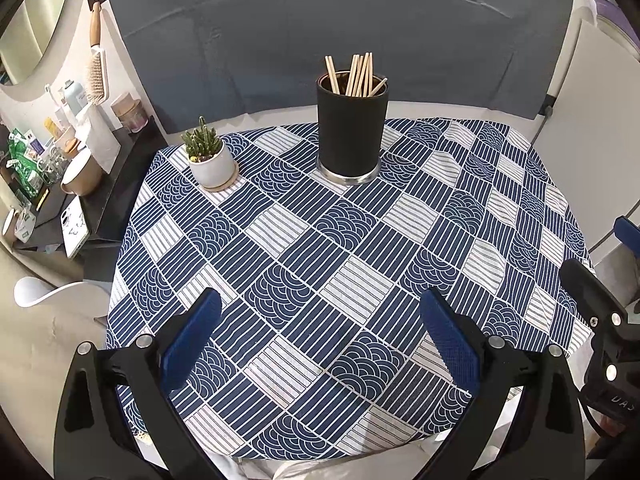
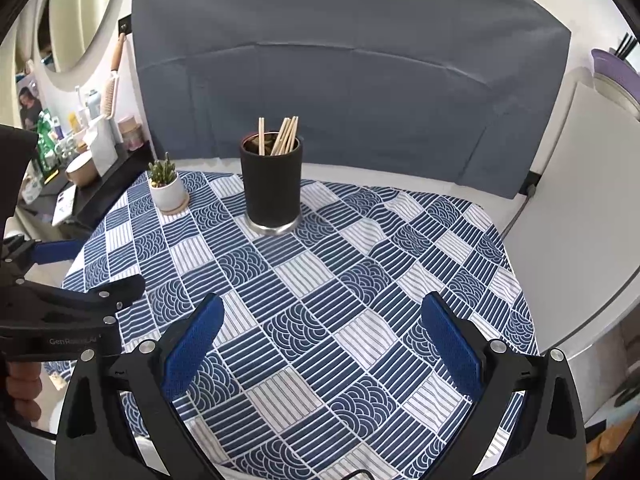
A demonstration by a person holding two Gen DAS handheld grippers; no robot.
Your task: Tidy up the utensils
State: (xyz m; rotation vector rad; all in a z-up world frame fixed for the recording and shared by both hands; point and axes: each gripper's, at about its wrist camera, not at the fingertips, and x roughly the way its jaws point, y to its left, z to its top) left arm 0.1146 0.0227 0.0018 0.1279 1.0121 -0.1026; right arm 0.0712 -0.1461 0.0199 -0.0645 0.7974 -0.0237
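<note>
A black cylindrical holder with a metal base stands at the far middle of the table. Several wooden chopsticks stick up out of it. My left gripper hangs over the near part of the patterned tablecloth, open, with nothing between its blue pads. My right gripper is also open and empty above the cloth's near edge. The left gripper's body shows at the left of the right wrist view, and the right one's body at the right of the left wrist view.
A small cactus in a white pot sits at the far left of the table. A cluttered black side shelf stands left of the table. A grey padded backrest rises behind it. A white panel stands at right.
</note>
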